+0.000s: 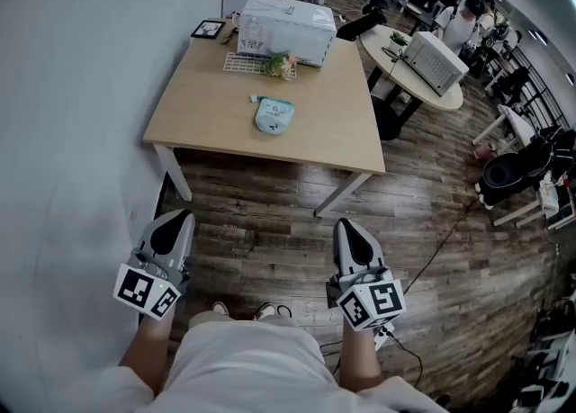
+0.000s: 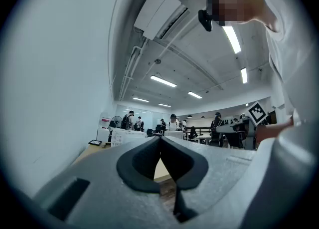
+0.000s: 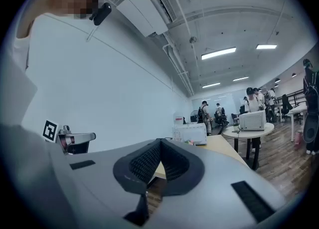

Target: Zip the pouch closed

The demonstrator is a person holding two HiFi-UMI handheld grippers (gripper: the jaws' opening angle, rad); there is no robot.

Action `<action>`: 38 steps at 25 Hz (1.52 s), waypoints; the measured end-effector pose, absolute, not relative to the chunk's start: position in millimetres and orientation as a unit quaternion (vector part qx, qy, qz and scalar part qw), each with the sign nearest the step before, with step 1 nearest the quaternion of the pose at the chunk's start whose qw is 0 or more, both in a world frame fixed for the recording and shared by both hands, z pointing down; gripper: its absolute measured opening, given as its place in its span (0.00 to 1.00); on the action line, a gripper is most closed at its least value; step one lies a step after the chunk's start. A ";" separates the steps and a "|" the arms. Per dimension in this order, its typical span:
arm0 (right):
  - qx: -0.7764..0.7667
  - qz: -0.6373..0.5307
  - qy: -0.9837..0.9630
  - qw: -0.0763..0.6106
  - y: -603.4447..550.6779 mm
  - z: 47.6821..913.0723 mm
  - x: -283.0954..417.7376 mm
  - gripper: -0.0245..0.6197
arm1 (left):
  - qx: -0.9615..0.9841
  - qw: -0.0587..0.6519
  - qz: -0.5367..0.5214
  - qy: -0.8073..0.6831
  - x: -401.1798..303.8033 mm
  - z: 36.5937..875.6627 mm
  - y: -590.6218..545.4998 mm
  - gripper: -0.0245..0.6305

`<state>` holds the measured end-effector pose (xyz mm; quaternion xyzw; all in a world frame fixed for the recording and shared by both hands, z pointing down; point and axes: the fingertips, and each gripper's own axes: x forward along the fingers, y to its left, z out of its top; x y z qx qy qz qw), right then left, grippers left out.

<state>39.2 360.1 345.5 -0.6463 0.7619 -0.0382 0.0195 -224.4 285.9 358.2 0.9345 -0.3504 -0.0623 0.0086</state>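
Lying on the table [image 1: 202, 110], the pouch [image 1: 274, 116] shows only in the head view, long axis running away from the person. The left gripper [image 1: 179, 216] and right gripper [image 1: 346, 223] hover well short of it, jaws together, empty.

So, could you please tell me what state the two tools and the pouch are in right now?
left tool: shut, nothing between its jaws.
right tool: shut, nothing between its jaws.
pouch: lying flat on the table, untouched; zip too small to tell whether it is open or closed.
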 end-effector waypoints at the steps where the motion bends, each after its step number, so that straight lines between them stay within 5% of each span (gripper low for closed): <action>1: -0.647 -0.035 0.762 0.016 359.2 344.8 41.5 0.04 | 0.934 0.008 -0.064 -0.351 -222.7 357.7 285.1 0.06; 18: -0.631 -0.064 0.772 0.049 357.7 345.6 109.3 0.05 | 0.921 0.001 -0.069 -0.384 -179.7 353.6 265.1 0.09; 19: -0.630 -0.063 0.772 0.048 357.9 345.7 115.1 0.07 | 0.920 0.002 -0.070 -0.387 -176.3 353.7 263.5 0.17; 20: -0.629 -0.065 0.773 0.047 357.8 346.7 120.7 0.24 | 0.919 0.004 -0.071 -0.389 -173.1 354.5 262.4 0.22; 21: -0.628 -0.068 0.774 0.046 358.0 348.0 126.7 0.31 | 0.917 0.006 -0.071 -0.391 -170.1 356.1 261.7 0.23; 38: -0.607 -0.100 0.789 0.010 314.2 381.4 146.1 0.51 | 0.901 0.044 -0.029 -0.430 -170.8 405.0 235.3 0.45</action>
